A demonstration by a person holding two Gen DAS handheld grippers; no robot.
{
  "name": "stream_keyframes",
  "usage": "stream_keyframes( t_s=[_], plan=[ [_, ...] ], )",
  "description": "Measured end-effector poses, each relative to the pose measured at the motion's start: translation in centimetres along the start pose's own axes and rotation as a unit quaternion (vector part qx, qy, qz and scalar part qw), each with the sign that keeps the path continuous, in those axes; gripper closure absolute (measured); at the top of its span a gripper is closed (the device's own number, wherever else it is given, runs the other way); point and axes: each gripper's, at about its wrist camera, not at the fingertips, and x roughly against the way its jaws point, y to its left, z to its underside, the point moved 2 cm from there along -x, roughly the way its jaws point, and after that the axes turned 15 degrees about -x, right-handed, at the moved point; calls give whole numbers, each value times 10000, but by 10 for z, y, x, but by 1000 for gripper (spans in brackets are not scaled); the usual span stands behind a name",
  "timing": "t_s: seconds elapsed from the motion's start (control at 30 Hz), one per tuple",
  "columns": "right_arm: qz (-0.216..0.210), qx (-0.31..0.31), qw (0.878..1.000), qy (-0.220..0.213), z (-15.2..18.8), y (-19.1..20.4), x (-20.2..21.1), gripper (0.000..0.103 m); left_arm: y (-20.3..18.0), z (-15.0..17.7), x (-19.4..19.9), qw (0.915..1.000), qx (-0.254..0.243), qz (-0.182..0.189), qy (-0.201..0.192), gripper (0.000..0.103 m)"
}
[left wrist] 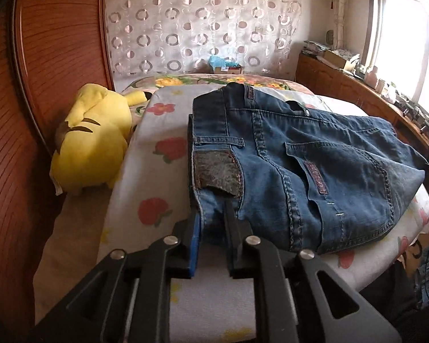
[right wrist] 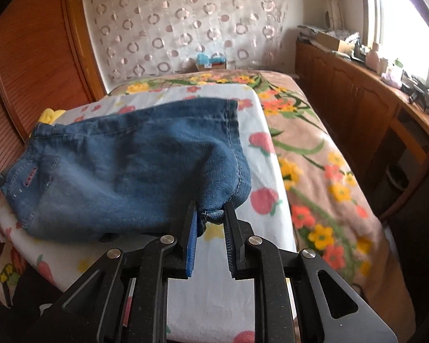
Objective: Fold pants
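Jeans, dark blue denim (left wrist: pixel 300 165), lie folded on the white strawberry-print sheet (left wrist: pixel 163 148); left gripper (left wrist: pixel 213 214) pinches the waistband corner, right gripper (right wrist: pixel 210 215) clamps a bunched denim fold, yellow plush toy (left wrist: pixel 91 140) alongside.

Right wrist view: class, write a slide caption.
Right gripper pinches folded blue denim pants on a strawberry-print white sheet.
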Motion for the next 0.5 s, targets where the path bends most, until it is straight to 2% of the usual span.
stream_keyframes(
  t_s=[0.07, 0.3, 0.4, 0.43, 0.5],
  plan=[
    [-36, -90, 9999, 37, 2, -2, -2, 86, -2, 0, 1, 9999, -43, -102, 19, 87],
    [-85, -260, 9996, 71, 11, -8, -4, 81, -7, -8, 18, 9997, -134, -78, -208, 83],
    [-173, -304, 9994, 2, 9, -9, -1, 70, -12, -12, 28, 9992, -167, -15, -375, 76],
    [-216, -330, 9992, -16, 9, -9, 0, 62, -15, -14, 31, 9988, -224, -9, -430, 72],
    [-280, -369, 9989, -67, 8, -9, 4, 59, -23, -17, 34, 9984, -295, 87, -480, 68]
  ],
)
